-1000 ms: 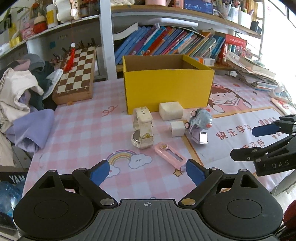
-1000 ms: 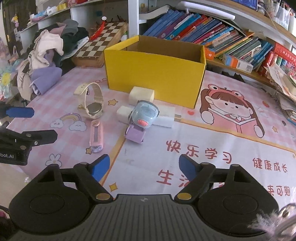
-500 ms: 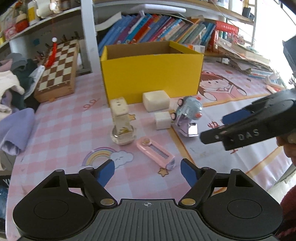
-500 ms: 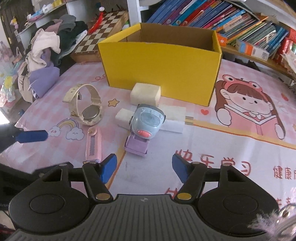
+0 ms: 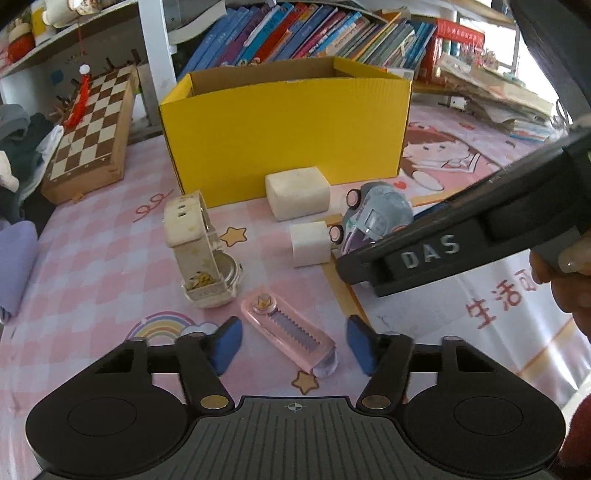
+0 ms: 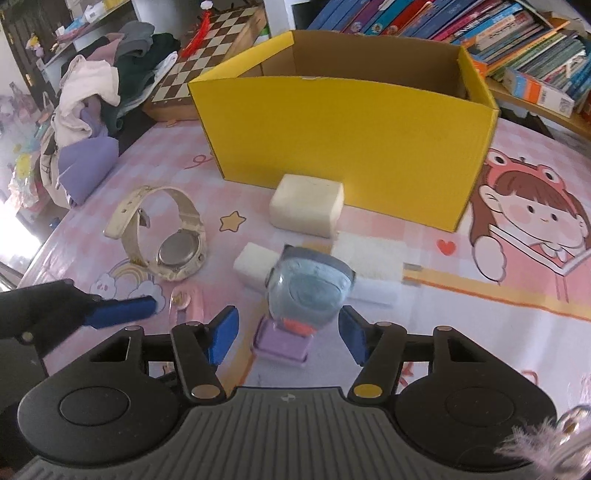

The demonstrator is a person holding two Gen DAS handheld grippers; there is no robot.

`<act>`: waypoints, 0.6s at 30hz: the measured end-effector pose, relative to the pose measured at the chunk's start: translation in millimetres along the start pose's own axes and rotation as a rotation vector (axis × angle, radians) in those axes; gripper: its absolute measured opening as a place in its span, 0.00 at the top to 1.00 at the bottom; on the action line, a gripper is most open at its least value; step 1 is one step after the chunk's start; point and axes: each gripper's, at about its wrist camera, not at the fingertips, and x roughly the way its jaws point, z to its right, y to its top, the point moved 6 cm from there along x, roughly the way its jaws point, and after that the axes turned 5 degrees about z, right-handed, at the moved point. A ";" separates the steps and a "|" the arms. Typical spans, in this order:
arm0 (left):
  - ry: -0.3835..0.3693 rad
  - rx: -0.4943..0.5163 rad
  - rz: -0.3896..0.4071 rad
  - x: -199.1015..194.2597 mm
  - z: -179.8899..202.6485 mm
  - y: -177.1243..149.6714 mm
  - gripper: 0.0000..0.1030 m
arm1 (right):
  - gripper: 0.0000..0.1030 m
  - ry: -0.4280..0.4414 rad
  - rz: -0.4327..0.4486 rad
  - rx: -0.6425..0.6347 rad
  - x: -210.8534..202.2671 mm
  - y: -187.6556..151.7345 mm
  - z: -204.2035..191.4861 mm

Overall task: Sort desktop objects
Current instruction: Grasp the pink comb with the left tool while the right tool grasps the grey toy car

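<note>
The box (image 5: 288, 129) stands toward the table's (image 5: 92, 266) back edge, with the chessboard (image 5: 92, 129) to its left and books (image 5: 295, 33) on the shelf behind. A block (image 5: 297, 192) lies against the box's front wall. Before it sit a smaller block (image 5: 309, 243) and, just right, the toy car (image 5: 376, 214). The watch (image 5: 201, 251) rests left of them. The cutter (image 5: 291, 334) lies nearest the front edge, between the left gripper's (image 5: 293, 345) closing jaws. The toy car sits between the right gripper's (image 6: 288, 334) closing jaws.
</note>
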 end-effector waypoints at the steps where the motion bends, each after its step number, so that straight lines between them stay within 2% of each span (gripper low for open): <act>1: 0.002 0.001 -0.009 1.8 -0.9 -1.1 0.58 | 0.51 -0.001 -0.005 -0.003 2.1 0.8 0.6; 2: 0.005 -0.001 -0.017 2.3 -2.2 -2.5 0.65 | 0.58 -0.006 -0.009 -0.003 3.3 1.2 2.3; 5: 0.021 -0.027 -0.034 -1.7 -12.1 -7.2 0.76 | 0.65 0.015 -0.021 0.030 2.5 1.8 10.6; 9: 0.020 -0.094 -0.047 -4.4 -23.4 -9.6 0.75 | 0.63 0.024 -0.028 0.040 3.5 2.4 14.0; 18: 0.010 -0.034 -0.029 7.8 -16.0 0.7 0.73 | 0.62 0.012 -0.038 -0.022 16.0 4.2 5.8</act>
